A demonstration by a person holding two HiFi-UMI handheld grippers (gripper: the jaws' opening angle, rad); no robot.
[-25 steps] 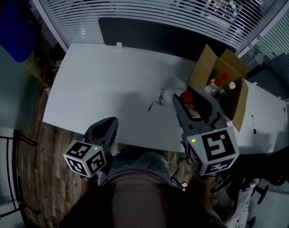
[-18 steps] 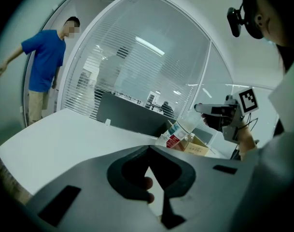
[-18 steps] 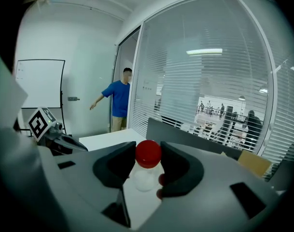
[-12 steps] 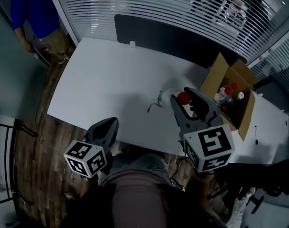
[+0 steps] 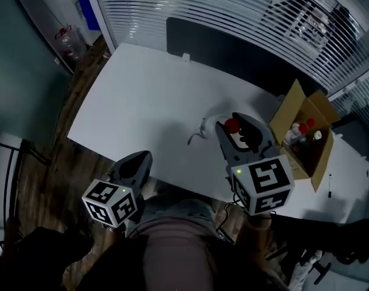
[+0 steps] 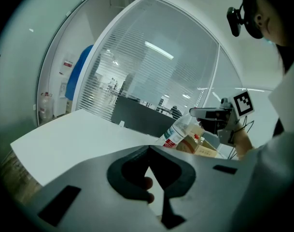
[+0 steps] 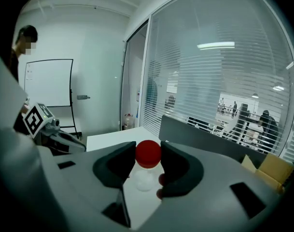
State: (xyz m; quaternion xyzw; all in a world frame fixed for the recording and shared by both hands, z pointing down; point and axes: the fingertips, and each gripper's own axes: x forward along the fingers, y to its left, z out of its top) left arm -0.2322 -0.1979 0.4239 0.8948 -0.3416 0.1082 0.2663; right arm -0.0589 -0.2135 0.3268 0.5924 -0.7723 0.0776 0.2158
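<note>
My right gripper (image 5: 233, 128) is shut on the neck of a clear plastic bottle (image 5: 212, 122), its red cap (image 7: 148, 153) showing between the jaws. It holds the bottle above the white table (image 5: 142, 99), left of an open cardboard box (image 5: 305, 163). In the left gripper view the bottle (image 6: 178, 132) hangs tilted from the right gripper (image 6: 210, 114). My left gripper (image 5: 140, 157) sits at the table's near edge, jaws together with nothing between them (image 6: 149, 150). From the right gripper view, the left gripper (image 7: 64, 141) appears at the left.
The box holds several red-capped bottles (image 5: 304, 128). A dark panel (image 5: 232, 53) runs along the table's far edge, with blinds and glass behind. A small curled strip (image 5: 194, 138) lies on the table, a pen (image 5: 329, 187) right of the box. A wood floor (image 5: 63, 144) lies left.
The head view has swung, and the person in blue has dropped out of it. The box now lies further from my right gripper. Both grippers keep their states.
</note>
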